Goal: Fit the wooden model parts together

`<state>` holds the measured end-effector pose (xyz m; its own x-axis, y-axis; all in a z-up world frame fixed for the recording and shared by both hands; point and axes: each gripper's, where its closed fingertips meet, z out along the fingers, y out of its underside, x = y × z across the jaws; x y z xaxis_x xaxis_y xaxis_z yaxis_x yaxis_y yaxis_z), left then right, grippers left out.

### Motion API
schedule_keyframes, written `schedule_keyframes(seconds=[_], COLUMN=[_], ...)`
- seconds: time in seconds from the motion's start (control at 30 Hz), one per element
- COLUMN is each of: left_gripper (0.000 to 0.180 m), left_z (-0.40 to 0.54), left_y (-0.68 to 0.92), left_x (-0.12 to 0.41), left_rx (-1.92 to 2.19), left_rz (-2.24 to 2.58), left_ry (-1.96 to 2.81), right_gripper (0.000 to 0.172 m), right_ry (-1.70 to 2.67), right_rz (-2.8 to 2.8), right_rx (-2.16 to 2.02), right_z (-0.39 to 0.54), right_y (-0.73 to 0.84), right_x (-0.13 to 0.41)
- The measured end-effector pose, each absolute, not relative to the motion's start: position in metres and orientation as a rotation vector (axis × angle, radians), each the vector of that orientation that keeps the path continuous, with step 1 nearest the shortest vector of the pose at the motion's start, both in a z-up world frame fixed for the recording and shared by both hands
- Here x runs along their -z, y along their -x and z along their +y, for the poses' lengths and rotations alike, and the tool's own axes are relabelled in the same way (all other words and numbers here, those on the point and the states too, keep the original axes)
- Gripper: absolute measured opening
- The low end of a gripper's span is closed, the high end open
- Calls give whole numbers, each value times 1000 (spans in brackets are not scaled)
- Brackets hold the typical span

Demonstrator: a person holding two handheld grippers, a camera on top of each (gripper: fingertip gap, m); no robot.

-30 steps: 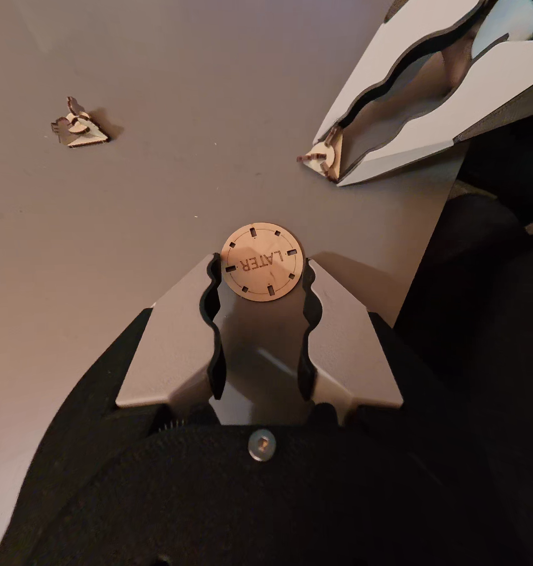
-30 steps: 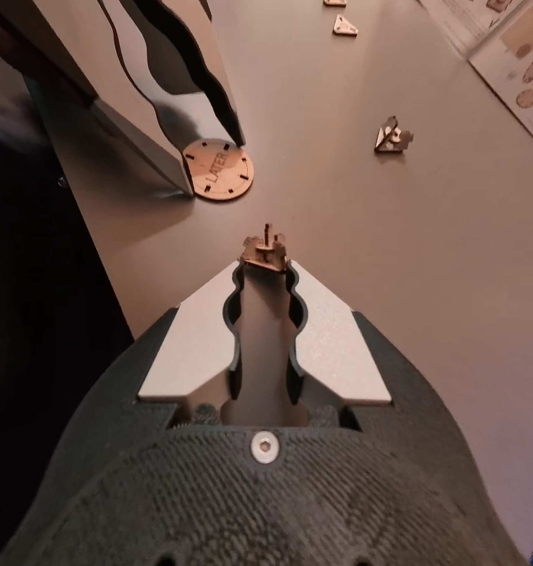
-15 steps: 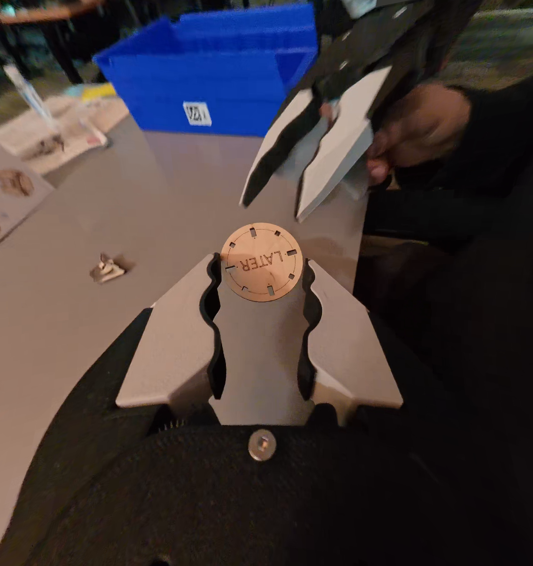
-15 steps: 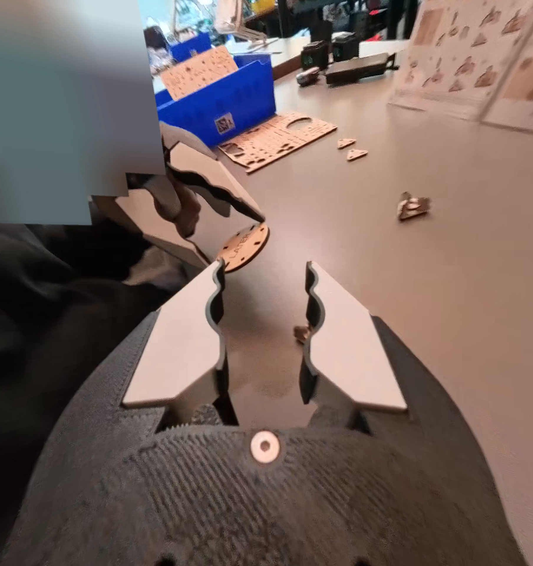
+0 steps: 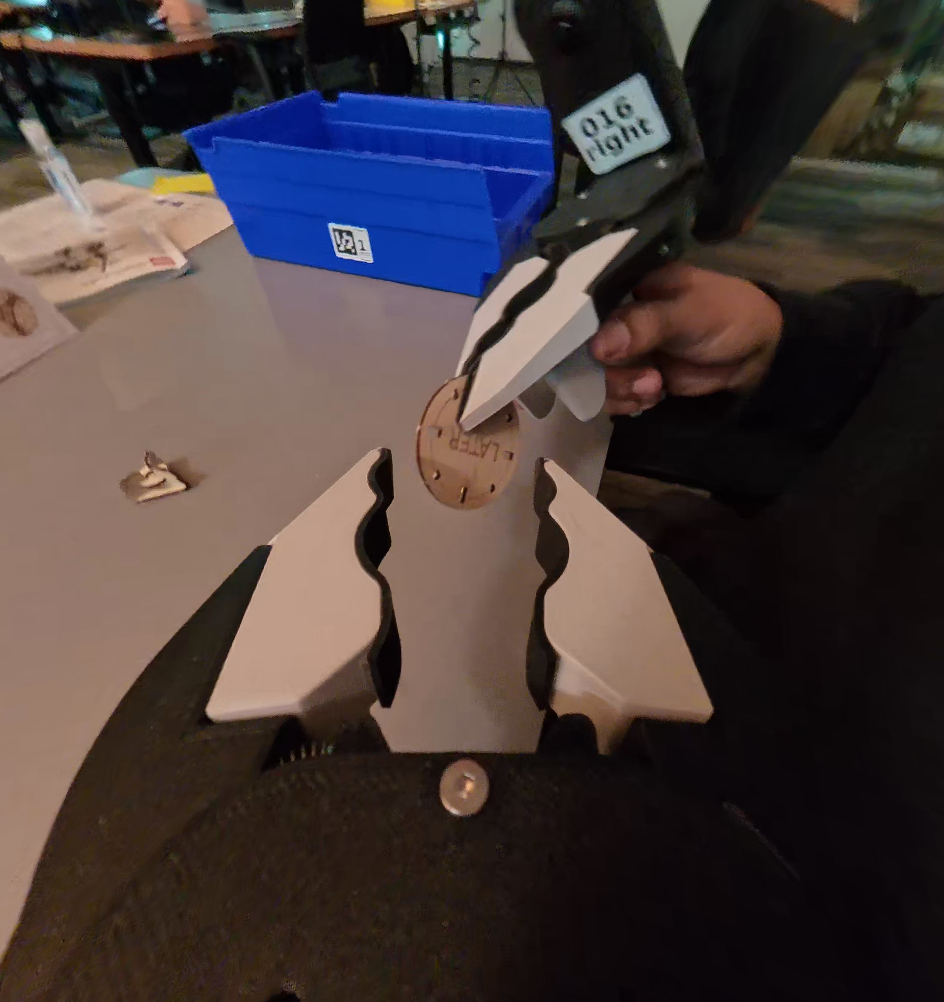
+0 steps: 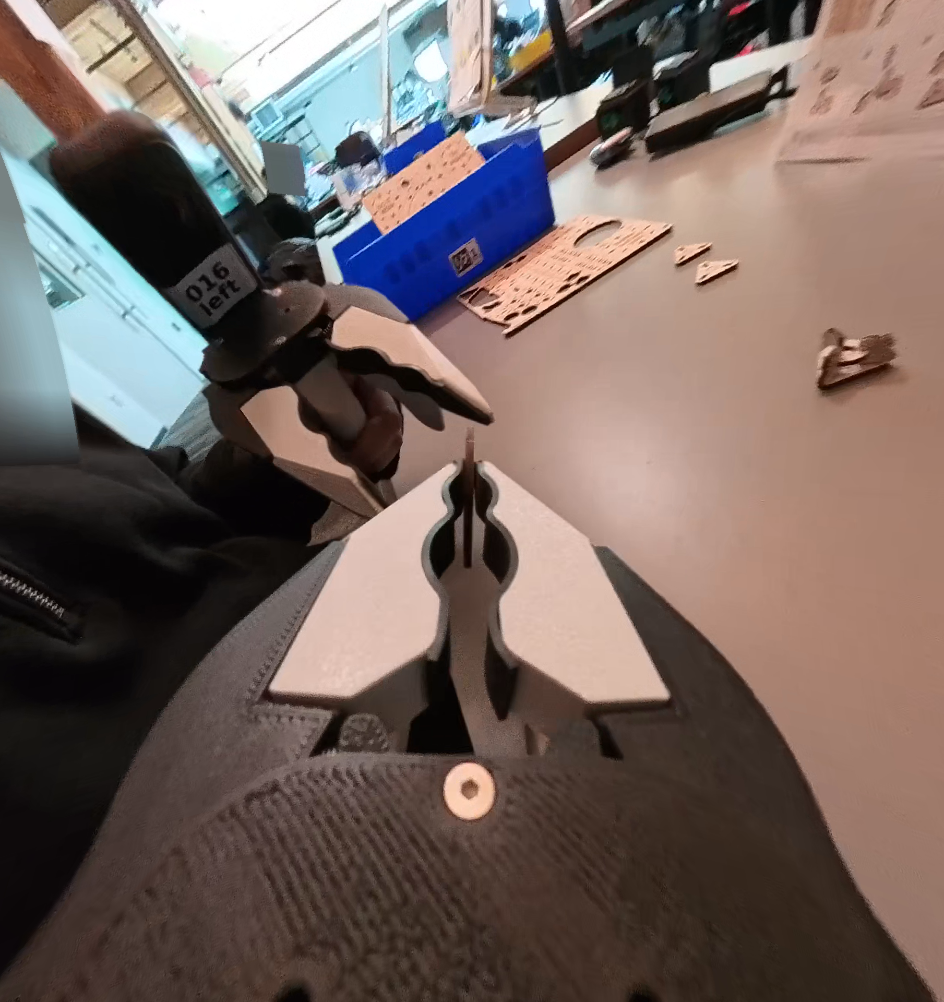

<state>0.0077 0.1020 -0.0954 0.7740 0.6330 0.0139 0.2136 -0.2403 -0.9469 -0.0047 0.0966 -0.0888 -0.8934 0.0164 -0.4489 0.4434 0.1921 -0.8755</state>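
**benchrat:** Going big to small, what's where?

**umi_fan:** Biggest is the grey table. Well beyond both sets of jaws sits the blue bin. From the right wrist view, a punched wooden sheet pokes out of it; the left view doesn't show inside. A flat punched board lies just beside the bin, with two small triangles nearby.

**benchrat:** And the grippers?

**umi_fan:** The left gripper is spread wide with nothing in it. The right gripper is clamped tight on the round wooden disc, both pads pressing its faces near the top edge. The disc hangs clear of the table, just ahead of the left tips and between them, touching neither.

**benchrat:** Smallest bit?

**umi_fan:** A little wooden assembly, well off to the left of the left jaws.
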Motion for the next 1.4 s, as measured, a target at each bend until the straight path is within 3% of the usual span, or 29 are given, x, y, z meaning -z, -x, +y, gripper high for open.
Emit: schedule_keyframes(seconds=[0.17, 0.33, 0.4, 0.6, 0.73, 0.9, 1.4], left_gripper=[49, 5, 2, 10, 60, 77, 56], left_z=[107, 100, 96, 93, 84, 95, 98], left_y=[-9, -9, -15, -19, -7, -1, 6], left_x=[96, 71, 61, 72, 82, 109, 117], left_rx=[-62, 192, 272, 208, -170, -496, -756], left_rz=[-829, -836, -788, -791, -822, -862, -848], left_ry=[1601, 1314, 1260, 1343, 1450, 1706, 1820], right_gripper=[0, 0, 0, 2, 0, 0, 0], right_ry=[-487, -431, -372, -249, -353, -609, -805], right_rz=[1988, 1843, 1848, 2166, 2310, 2280, 1899], right_rx=[1878, 1936, 1918, 1861, 1833, 1785, 1653], right_z=[100, 97, 97, 99, 102, 96, 89], right_y=[10, 0, -11, -31, -14, 0, -8], right_x=[73, 61, 62, 91, 101, 110, 115])
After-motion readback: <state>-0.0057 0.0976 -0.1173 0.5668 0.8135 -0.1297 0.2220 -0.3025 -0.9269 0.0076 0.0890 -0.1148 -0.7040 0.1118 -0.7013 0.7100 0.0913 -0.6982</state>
